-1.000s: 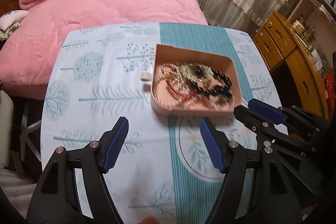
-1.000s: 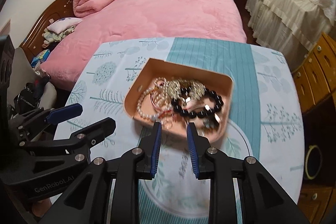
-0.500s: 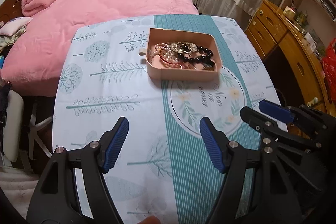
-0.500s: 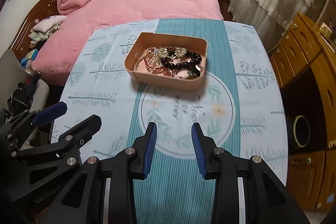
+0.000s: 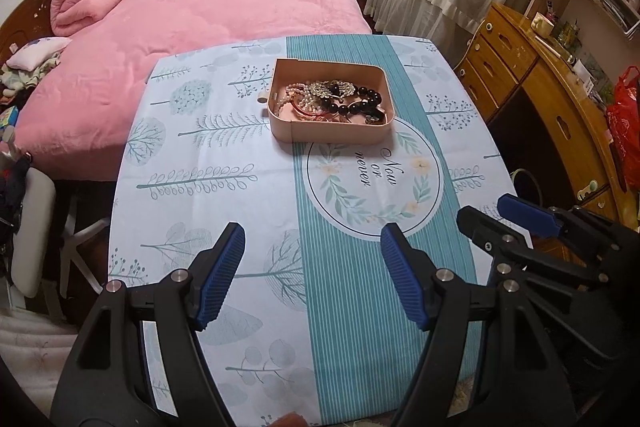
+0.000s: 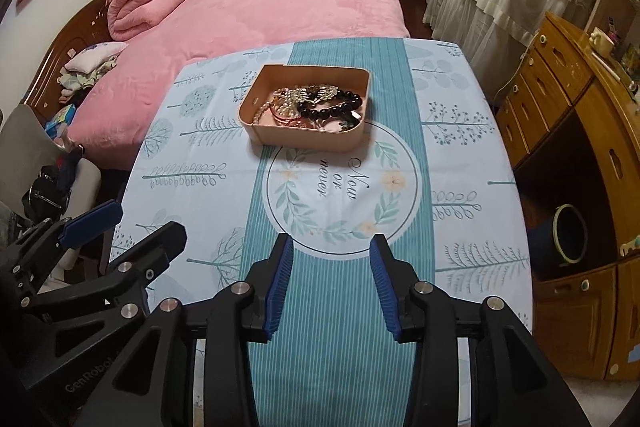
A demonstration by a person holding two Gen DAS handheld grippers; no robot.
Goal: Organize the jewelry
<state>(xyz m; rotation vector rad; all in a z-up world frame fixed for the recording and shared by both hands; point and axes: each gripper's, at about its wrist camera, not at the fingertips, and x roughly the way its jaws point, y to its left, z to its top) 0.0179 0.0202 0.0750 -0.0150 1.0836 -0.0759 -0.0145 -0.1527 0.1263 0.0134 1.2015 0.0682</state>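
- The bed (image 5: 224,15), under a pink cover, fills the upper left of both views; it only backs the scene and has no part in the job.
- The desk (image 5: 248,211), under a printed cloth with a teal striped band, takes the middle of each frame. Most of the cloth is bare, which I judge leaves room for laying pieces out.
- The tray (image 5: 328,131), a shallow pink box, sits above centre in both views, straddling the edge of the teal band and touching the top of the printed wreath. Its low walls hold the loose pieces together.
- The left hand-held gripper (image 5: 312,279), at the bottom of its own view, has its jaws spread wide with nothing between them, well apart from the tray, likely between reaches.
- The right hand-held gripper (image 6: 330,281), at the bottom centre of its view, is also spread, though less so, and empty, pointing toward the tray.
- The jewelry (image 5: 332,97) lies heaped inside the tray: dark beads to the right, pearls to the left, a gold piece on top. Tangled as it looks, sorting seems unfinished.
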